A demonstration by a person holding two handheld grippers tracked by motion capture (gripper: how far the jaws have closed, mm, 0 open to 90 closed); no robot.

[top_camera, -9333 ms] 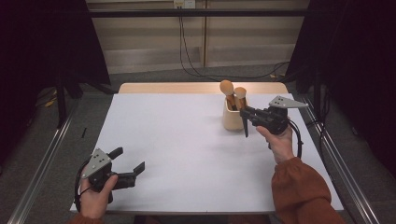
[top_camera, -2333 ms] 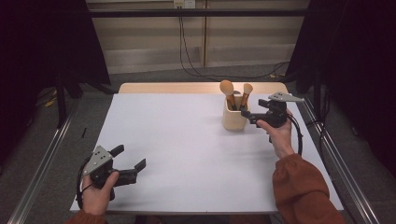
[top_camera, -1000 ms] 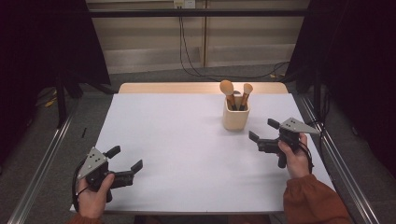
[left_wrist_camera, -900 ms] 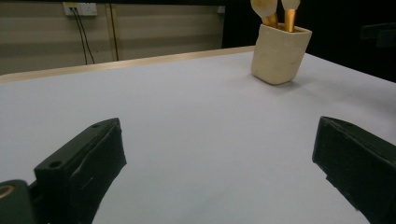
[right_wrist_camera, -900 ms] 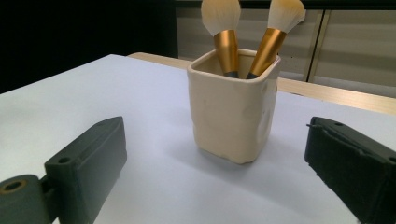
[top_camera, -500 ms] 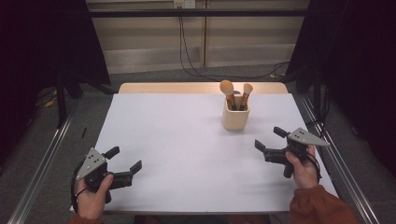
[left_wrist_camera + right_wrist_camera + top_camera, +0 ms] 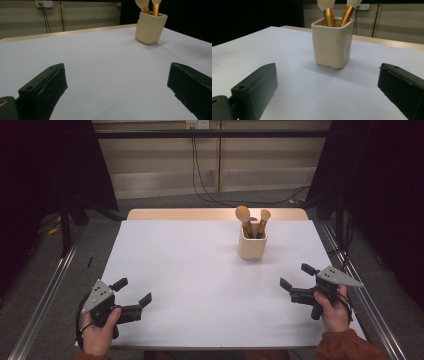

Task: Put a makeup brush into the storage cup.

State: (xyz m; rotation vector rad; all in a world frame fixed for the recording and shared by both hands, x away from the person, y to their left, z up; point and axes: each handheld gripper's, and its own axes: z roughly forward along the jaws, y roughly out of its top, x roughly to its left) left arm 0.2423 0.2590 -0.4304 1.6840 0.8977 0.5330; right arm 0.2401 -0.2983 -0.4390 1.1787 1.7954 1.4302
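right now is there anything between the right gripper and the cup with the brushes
Nothing visible stands in the way. The right gripper is open near the table's right edge, and only bare white table lies between its jaws and the cream cup holding two brushes.

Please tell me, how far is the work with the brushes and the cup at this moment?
Done, it seems: two brushes stand upright in the cream cup, bristle heads up. In hand: nothing. The right gripper is open and empty near the table's right edge, apart from the cup; the left gripper is open and empty at the near left corner. Left: probably nothing, since no other brush lies on the table.
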